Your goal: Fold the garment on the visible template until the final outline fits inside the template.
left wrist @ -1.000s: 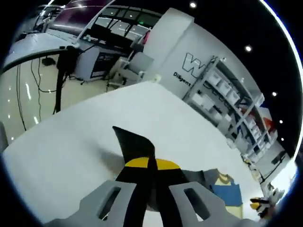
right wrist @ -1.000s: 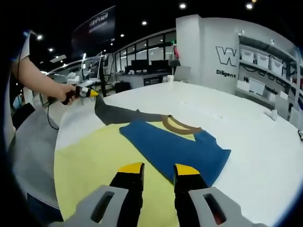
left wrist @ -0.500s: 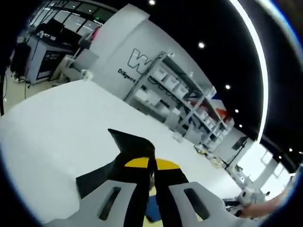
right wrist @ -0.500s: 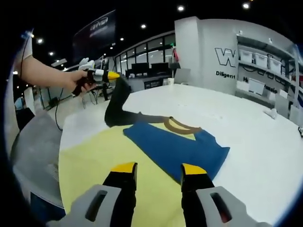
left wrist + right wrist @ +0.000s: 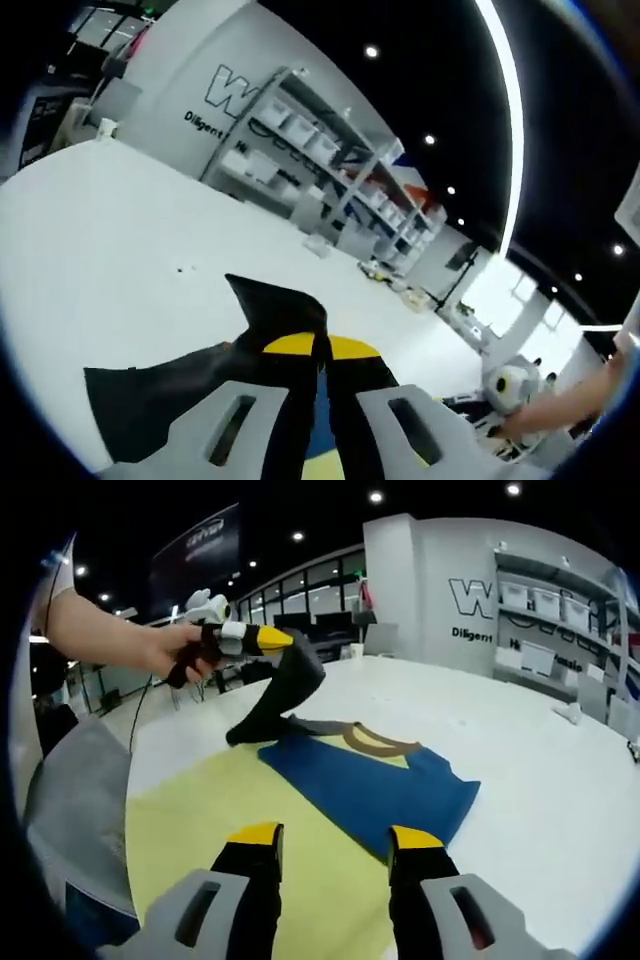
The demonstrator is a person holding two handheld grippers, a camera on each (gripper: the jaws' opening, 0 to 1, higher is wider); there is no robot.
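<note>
1. On the white table (image 5: 540,780), the blue garment (image 5: 370,785) lies flat, partly over the yellow template (image 5: 210,830), its tan collar (image 5: 378,743) toward the far side.
2. Up at the left of the right gripper view, the left gripper (image 5: 275,640) pinches the dark sleeve (image 5: 275,695) and holds it raised above the cloth; the sleeve hangs in a curve down to the shoulder.
3. Seen from the left gripper view, that gripper's yellow tips (image 5: 318,347) are pressed together on the dark fabric (image 5: 275,305).
4. Low in its own view, the right gripper (image 5: 333,836) hovers over the template with jaws spread, holding nothing.
5. To do this fold well, I judge the sleeve should be carried across the blue body and laid flat, keeping it taut so it does not bunch.
6. Release should probably come only once the sleeve rests inside the garment's outline; the free gripper could pin the body to stop it dragging.
</note>
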